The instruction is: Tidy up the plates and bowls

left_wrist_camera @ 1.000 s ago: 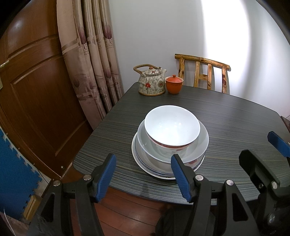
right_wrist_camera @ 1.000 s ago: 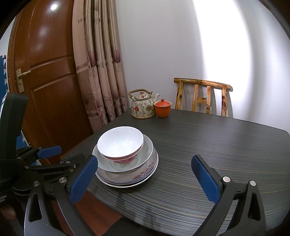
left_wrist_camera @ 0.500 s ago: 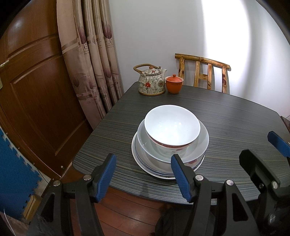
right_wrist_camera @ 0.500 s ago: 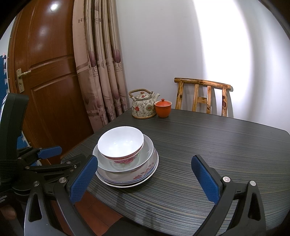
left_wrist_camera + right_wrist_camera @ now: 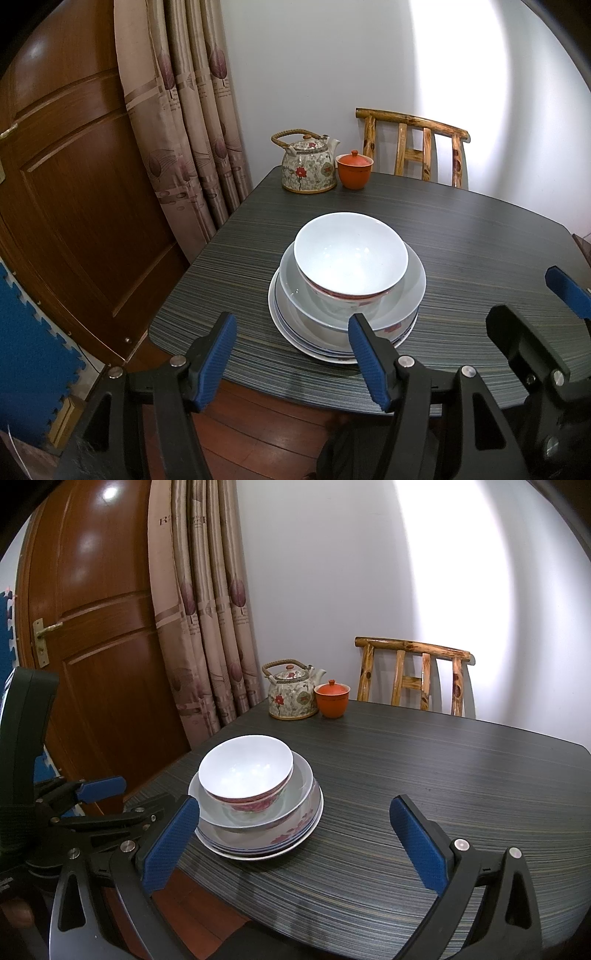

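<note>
The crockery is sitting as one nested stack near the near-left edge of the dark striped table (image 5: 461, 236): a small white bowl (image 5: 351, 253) is resting inside a wider shallow bowl (image 5: 413, 291), which is lying on a few plates (image 5: 295, 332), largest at the bottom, so the pile looks steady and compact. The left gripper (image 5: 295, 356) is hovering just short of the stack with its jaws spread wide and holding nothing. The right gripper (image 5: 295, 843) is waiting to the right of it, jaws likewise parted and empty, over bare tabletop. Both seem to be pausing clear of the dishes, either before a first grasp or after the last placement. A floral teapot (image 5: 308, 166) and a lidded orange cup (image 5: 354, 170) are standing touching at the far edge, well apart from the stack and probably out of the way on purpose, in front of a wooden chair (image 5: 413, 147).
</note>
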Demonstrator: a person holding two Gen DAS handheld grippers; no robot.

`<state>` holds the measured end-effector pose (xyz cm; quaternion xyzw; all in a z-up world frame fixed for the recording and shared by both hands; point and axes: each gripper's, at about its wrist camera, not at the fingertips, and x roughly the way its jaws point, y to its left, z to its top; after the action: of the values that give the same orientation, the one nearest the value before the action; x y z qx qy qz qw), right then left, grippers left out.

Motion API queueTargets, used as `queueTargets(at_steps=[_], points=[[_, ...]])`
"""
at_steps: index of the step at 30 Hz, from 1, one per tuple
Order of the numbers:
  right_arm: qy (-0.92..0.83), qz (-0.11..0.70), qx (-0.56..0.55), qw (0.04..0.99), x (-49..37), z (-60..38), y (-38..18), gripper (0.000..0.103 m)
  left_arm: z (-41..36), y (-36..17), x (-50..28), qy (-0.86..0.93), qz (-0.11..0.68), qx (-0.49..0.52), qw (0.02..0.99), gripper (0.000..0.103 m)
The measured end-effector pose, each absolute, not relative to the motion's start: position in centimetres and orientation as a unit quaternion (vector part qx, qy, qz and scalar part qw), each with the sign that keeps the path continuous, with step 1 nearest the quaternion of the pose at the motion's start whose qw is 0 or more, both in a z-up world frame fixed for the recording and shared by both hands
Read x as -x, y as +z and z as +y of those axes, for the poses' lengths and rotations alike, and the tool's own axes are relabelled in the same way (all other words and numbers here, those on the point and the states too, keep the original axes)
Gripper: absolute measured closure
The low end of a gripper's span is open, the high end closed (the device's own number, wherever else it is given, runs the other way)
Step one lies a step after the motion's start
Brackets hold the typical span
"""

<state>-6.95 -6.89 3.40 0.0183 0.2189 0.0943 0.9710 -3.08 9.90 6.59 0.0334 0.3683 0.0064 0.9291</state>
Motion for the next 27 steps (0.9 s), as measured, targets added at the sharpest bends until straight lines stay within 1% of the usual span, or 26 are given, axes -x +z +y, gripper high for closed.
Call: queueTargets(at_steps=[27], points=[[0.096,0.221,-0.018,0.97,7.14,-7.29,2.83,0.001,10.13,6.24,2.85,0.004,0.37,-0.036,0.928,0.039]])
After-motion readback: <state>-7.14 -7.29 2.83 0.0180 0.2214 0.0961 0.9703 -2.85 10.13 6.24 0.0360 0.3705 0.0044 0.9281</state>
